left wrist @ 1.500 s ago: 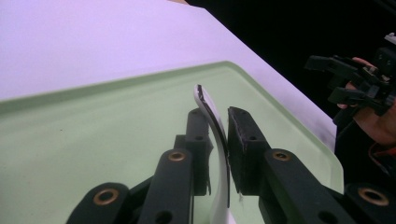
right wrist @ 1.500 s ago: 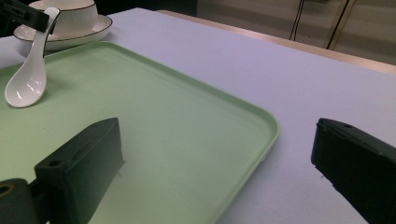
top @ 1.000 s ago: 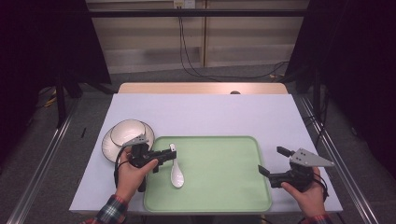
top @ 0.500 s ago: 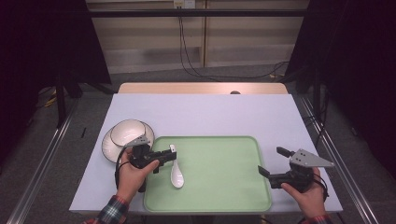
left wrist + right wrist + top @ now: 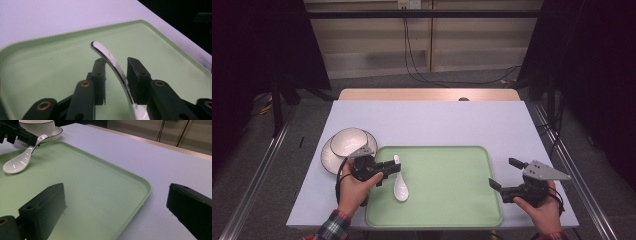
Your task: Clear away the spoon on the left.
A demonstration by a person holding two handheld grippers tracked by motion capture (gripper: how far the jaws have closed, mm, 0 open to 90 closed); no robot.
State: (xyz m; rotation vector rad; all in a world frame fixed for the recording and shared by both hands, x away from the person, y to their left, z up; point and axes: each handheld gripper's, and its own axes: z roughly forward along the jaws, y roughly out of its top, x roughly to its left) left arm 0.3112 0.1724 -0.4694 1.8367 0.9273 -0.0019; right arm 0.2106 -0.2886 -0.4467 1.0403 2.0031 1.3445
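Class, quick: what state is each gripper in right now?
Left gripper: open, just been opening; spoon handle between its fingers, resting on the tray.
Right gripper: open, empty.

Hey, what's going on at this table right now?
A person sits at a table holding a tool in each hand. The left tool is at the handle of a white spoon lying on a green tray; its jaws have just been opening, with the handle between them and a gap at one side. The right tool waits open at the tray's right edge. A bowl on a plate sits beside the tray.
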